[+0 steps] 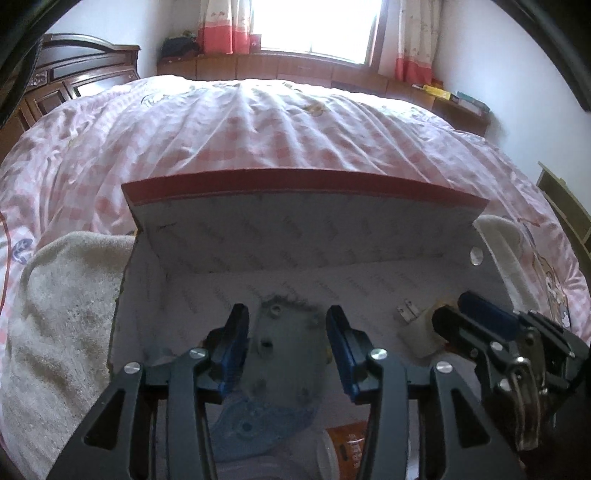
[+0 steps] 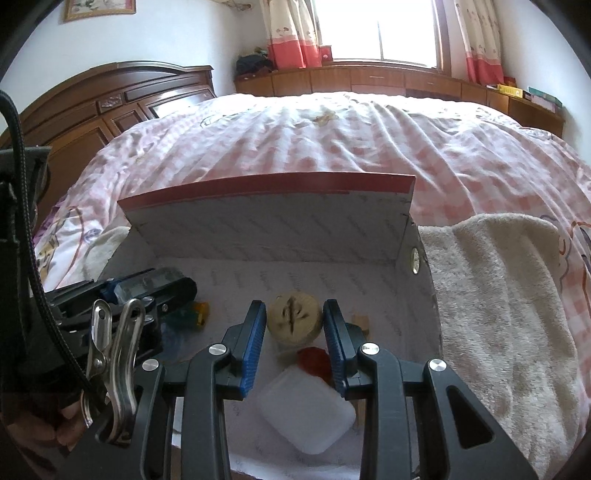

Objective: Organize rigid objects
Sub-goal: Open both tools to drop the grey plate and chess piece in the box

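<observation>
Left wrist view is showing my left gripper (image 1: 286,334) with its blue-padded jaws standing apart over a flat grey plastic plate with screw holes (image 1: 284,332); the pads are flanking the plate, but I cannot tell whether they are pressing on it. Below it, a blue plastic disc-shaped piece (image 1: 255,421) and an orange-labelled container (image 1: 347,446) are lying nearest to me on the floor of the open white-lined cardboard box with a red rim (image 1: 306,181). To the right, a white plug adapter with metal prongs (image 1: 415,328) is sitting just beside my right gripper (image 1: 448,314). Right wrist view is showing that right gripper (image 2: 294,323) clamping a round tan wooden-looking piece with carved slits (image 2: 293,317) between its blue pads, inside the same box. Under it, a white rounded square case (image 2: 306,410) is lying closest, with a red translucent piece (image 2: 314,360) beyond. At the left my left gripper (image 2: 162,284) is reaching into the box. A cream terry towel (image 2: 498,314) is lying against the box on a pink checked bedspread (image 2: 332,136), with a dark wooden headboard (image 2: 110,99) and a bright window (image 2: 376,29) behind.
</observation>
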The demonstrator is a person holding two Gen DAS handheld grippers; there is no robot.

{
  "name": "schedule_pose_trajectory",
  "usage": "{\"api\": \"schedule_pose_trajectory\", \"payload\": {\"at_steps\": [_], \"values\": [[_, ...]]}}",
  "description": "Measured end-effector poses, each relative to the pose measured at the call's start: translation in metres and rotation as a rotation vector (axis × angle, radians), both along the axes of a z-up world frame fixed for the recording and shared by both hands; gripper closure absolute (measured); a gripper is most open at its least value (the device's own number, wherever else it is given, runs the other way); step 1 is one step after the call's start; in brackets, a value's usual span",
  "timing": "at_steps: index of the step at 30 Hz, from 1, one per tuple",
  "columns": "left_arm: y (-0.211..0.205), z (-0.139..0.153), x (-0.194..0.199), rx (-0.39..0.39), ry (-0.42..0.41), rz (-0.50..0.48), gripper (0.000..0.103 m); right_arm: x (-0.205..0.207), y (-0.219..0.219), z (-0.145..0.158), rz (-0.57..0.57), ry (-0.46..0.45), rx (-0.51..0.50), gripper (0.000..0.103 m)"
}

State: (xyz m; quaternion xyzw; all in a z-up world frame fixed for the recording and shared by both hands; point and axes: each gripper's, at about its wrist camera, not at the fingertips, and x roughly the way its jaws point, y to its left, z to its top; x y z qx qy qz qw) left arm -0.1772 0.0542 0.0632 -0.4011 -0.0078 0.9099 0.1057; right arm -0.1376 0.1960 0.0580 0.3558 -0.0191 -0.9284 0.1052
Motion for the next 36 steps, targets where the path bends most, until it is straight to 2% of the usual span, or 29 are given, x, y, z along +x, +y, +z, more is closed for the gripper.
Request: {"api": "schedule_pose_trajectory", "payload": {"at_steps": [3, 24, 36], "values": [[-0.003, -0.001, 0.000, -0.003, -0.007, 0.021, 0.051, 0.002, -0.001, 0.001, -0.001, 0.010, 0.006, 0.063], [-0.009, 0.032, 0.061, -0.007, 0.029, 0.051, 0.051, 0.055, -0.003, 0.032, 0.007, 0.070, -0.046, 0.063], [-0.013, 0.044, 0.094, -0.008, 0.045, 0.061, 0.051, 0.087, -0.003, 0.036, 0.011, 0.082, -0.058, 0.063]]}}
